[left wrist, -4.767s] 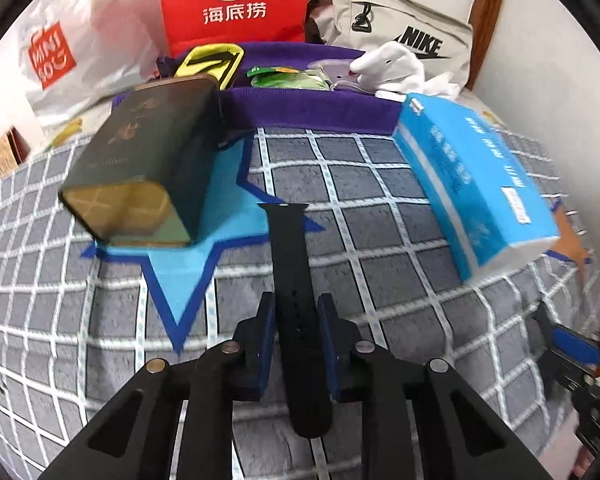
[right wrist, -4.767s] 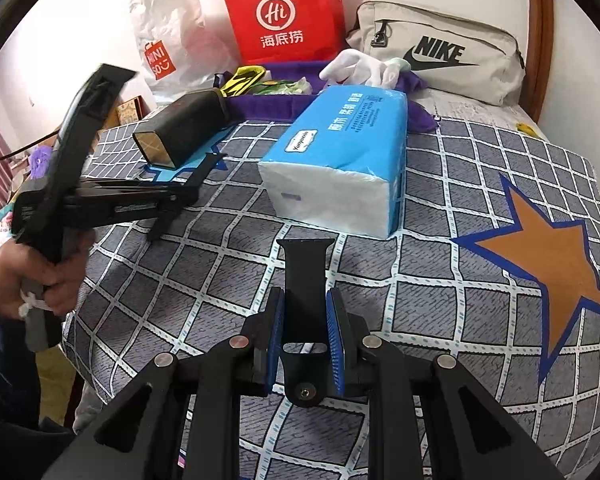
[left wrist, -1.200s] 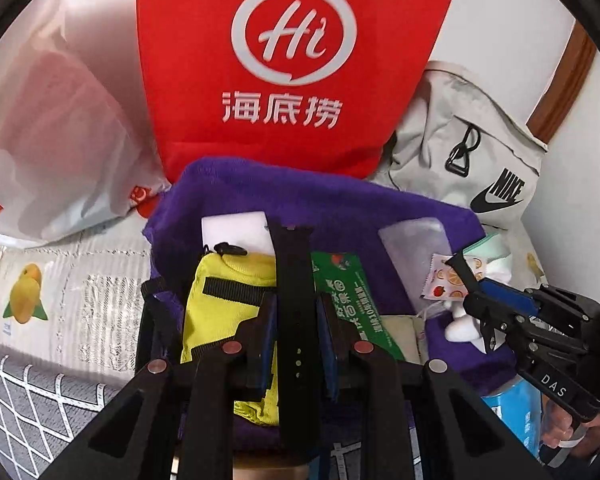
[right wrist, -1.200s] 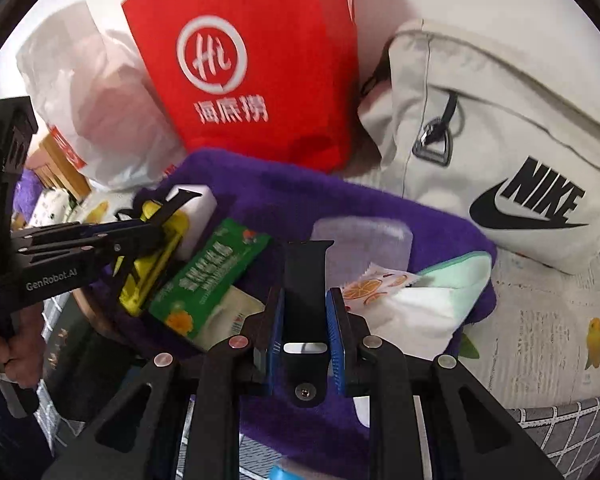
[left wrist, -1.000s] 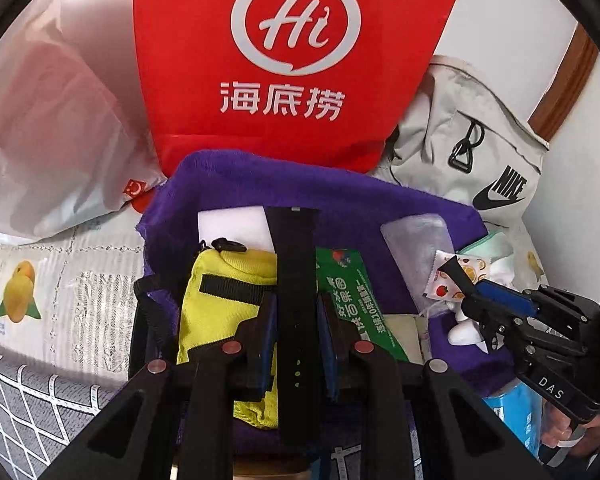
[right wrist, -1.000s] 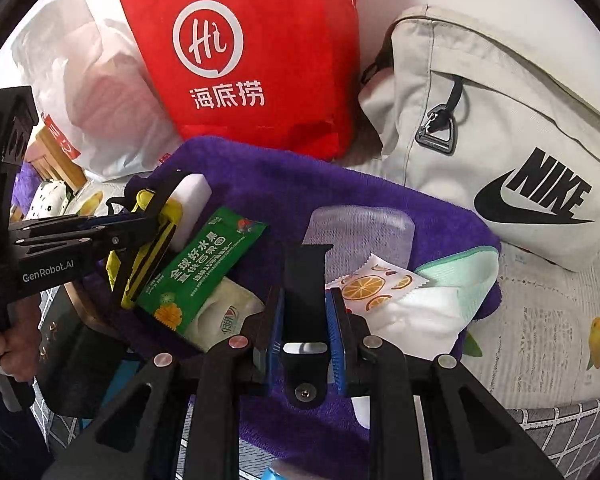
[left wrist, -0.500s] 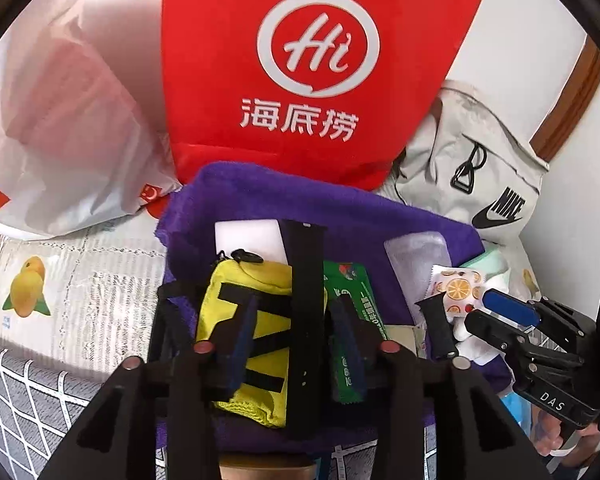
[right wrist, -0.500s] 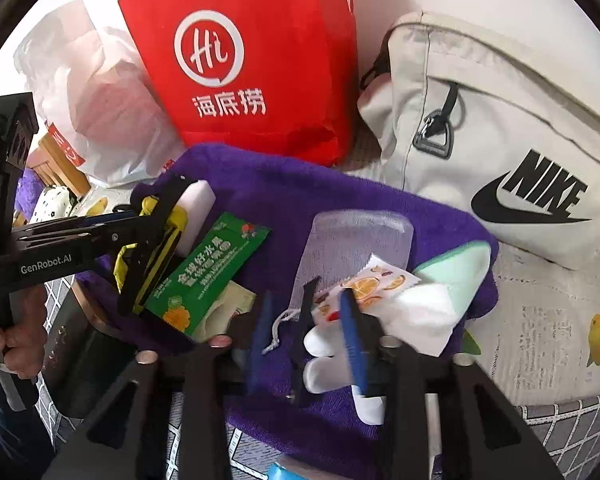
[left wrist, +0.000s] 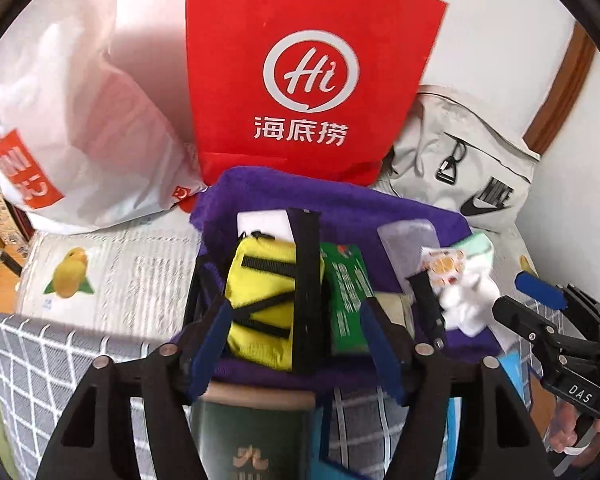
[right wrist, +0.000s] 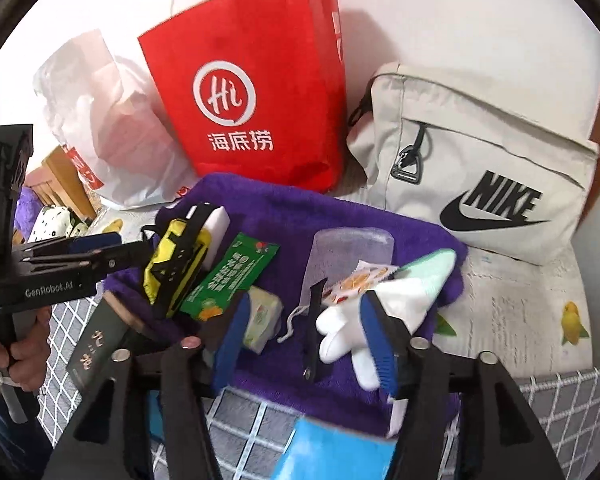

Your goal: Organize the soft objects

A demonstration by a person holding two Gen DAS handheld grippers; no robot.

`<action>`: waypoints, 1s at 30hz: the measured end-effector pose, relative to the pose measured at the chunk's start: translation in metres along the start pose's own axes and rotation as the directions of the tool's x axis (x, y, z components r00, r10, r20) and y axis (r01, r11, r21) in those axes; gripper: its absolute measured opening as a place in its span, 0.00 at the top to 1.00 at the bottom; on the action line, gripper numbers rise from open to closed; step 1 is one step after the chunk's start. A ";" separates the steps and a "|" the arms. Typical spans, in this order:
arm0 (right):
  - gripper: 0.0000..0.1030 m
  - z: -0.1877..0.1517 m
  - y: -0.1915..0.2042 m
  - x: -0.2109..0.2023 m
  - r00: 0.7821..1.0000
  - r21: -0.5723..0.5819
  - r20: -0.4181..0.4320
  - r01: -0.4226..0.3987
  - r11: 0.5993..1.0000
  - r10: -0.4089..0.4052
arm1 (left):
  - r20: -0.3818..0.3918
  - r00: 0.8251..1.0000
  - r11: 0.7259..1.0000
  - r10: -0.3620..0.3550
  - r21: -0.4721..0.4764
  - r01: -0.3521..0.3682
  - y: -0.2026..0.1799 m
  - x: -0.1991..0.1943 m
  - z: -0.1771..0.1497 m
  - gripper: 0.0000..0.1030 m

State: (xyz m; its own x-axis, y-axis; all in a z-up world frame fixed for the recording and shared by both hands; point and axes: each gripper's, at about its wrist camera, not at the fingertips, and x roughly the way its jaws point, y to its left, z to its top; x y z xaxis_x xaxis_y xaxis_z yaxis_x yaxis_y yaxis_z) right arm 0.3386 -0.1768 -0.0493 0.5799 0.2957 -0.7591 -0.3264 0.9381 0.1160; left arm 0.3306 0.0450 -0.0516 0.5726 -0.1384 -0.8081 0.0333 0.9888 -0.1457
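One black watch strap half [left wrist: 306,292] lies across a yellow pouch [left wrist: 260,280] on the purple towel [left wrist: 340,200]. My left gripper [left wrist: 296,332] hovers over it, jaws opening, pads clear of the strap on both sides. The other black strap half [right wrist: 314,328] rests on the purple towel [right wrist: 260,208] beside a white glove [right wrist: 340,328]. My right gripper [right wrist: 306,324] straddles it, jaws opening, not touching it. Each gripper shows in the other's view: the left gripper [right wrist: 140,248] at the left edge, the right gripper [left wrist: 516,296] at the right edge.
A green packet [left wrist: 346,292], a white sponge [left wrist: 260,222] and small sachets share the towel. Behind stand a red paper bag [left wrist: 300,80], a white plastic bag [left wrist: 80,140] and a beige Nike bag [right wrist: 480,184]. A dark box [left wrist: 252,436] and a blue tissue pack [right wrist: 332,452] lie on the checked bedspread below.
Both grippers were shut on a strap half a second ago; both have opened, left the straps on the towel pile, and drawn back and up.
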 end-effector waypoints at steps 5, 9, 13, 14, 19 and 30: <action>0.26 -0.021 0.019 -0.033 0.999 0.000 0.023 0.034 0.999 -0.034 | 0.016 1.000 1.000 0.024 0.020 -0.024 -0.009 -0.037 -0.026 0.22; 0.19 -0.040 0.034 -0.059 0.999 0.018 0.034 0.039 0.999 -0.039 | 0.031 0.999 0.998 0.035 0.058 -0.037 -0.022 -0.071 -0.052 0.19; 0.14 -0.062 0.047 -0.088 0.999 0.032 0.039 0.033 0.999 -0.035 | 0.047 0.998 0.997 0.036 0.068 -0.039 -0.029 -0.100 -0.077 0.14; 0.13 -0.068 0.050 -0.095 0.998 0.036 0.041 0.035 0.999 -0.037 | 0.053 0.998 0.997 0.041 0.071 -0.044 -0.031 -0.106 -0.082 0.13; 0.03 -0.095 0.061 -0.128 0.995 0.056 0.067 0.075 0.996 -0.079 | 0.078 0.994 0.993 0.073 0.090 -0.080 -0.039 -0.136 -0.110 0.10; 0.00 -0.139 0.076 -0.184 0.989 0.083 0.091 0.110 0.990 -0.118 | 0.086 0.995 0.996 0.054 0.071 -0.061 -0.051 -0.186 -0.152 0.10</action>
State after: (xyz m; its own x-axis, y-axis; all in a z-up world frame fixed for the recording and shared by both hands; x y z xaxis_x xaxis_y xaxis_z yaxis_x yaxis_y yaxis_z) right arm 0.1035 -0.1854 0.0098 0.6797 0.1985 -0.7062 -0.1977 0.9766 0.0842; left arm 0.0974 0.0114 0.0193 0.6421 -0.0789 -0.7626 0.0566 0.9969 -0.0555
